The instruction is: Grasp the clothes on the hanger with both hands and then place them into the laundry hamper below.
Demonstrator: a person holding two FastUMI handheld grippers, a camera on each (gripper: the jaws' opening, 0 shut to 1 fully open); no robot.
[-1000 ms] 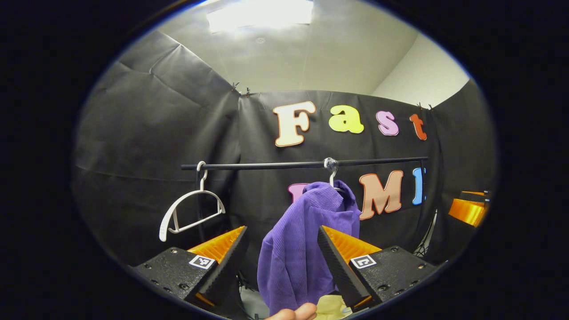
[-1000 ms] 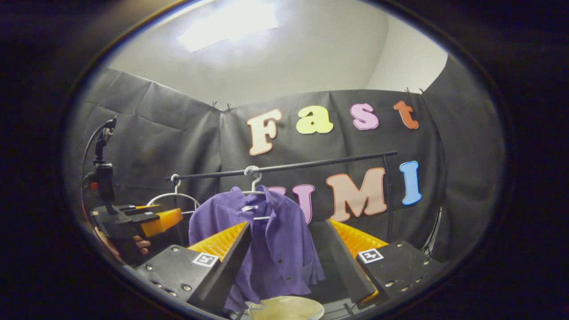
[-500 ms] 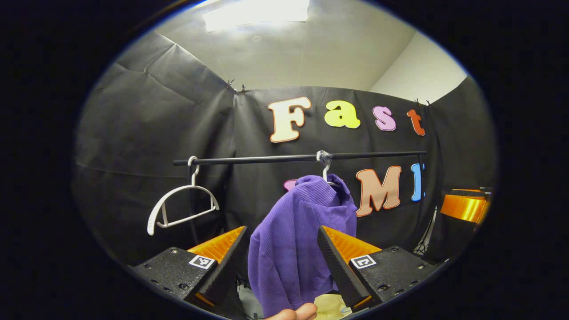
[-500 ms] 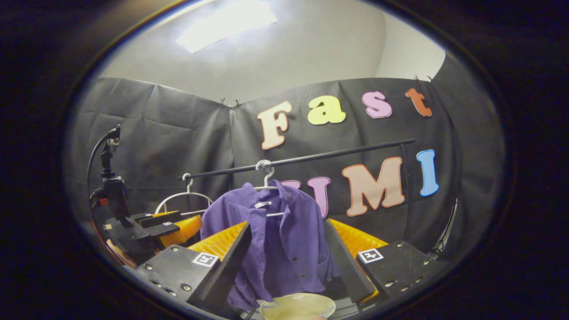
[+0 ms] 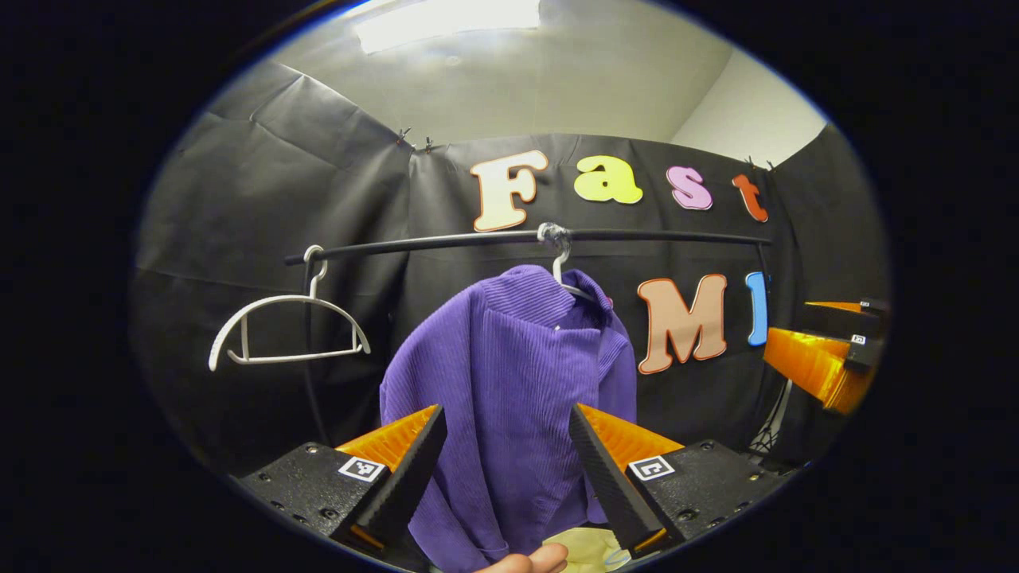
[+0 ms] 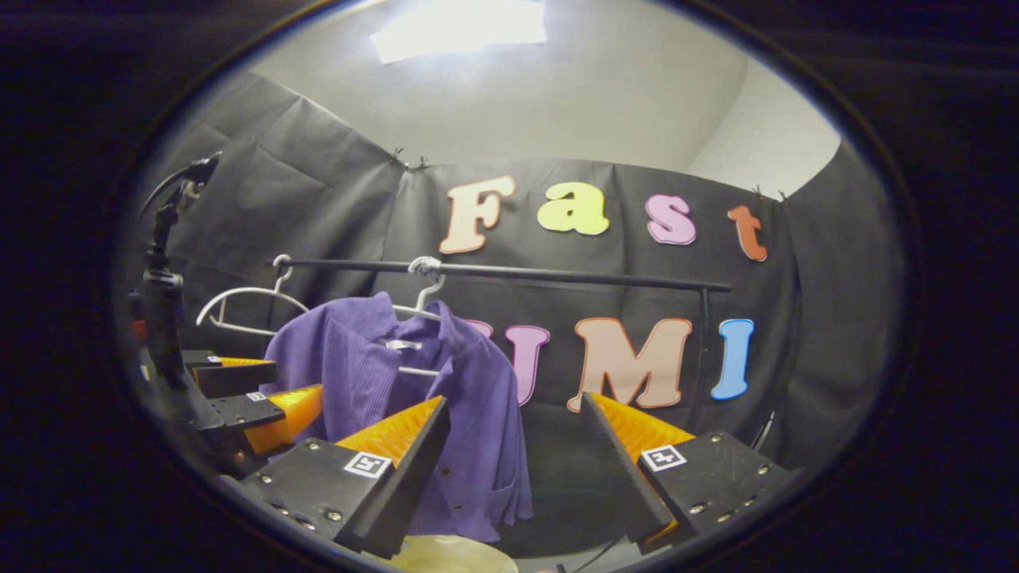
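We held both grippers up in front of the shirt (image 5: 509, 374), which hung on its hanger (image 5: 562, 267) from the rail (image 5: 446, 241). In the left gripper view the shirt sat right at the middle, between the spread fingers of our left gripper (image 5: 505, 469). Its jaws were wide apart and held nothing. In the right gripper view the shirt (image 6: 398, 398) sat at about 9 o'clock from the middle, and our right gripper (image 6: 513, 469) was also wide apart and held nothing — it pointed past the shirt's edge at the wall. An empty hanger (image 5: 279, 326) hung at 9 o'clock on the same rail. The hamper (image 6: 454, 557) peeked in at 6 o'clock, below the shirt.

We had not grabbed the shirt yet. A few things could go wrong from here. If the right gripper closed where it pointed, it would catch only air. If we pulled the shirt straight down, the collar could stay hooked on the hanger — the rail could shake. A soft shirt pinched by one thin fold could slip out and miss the hamper.
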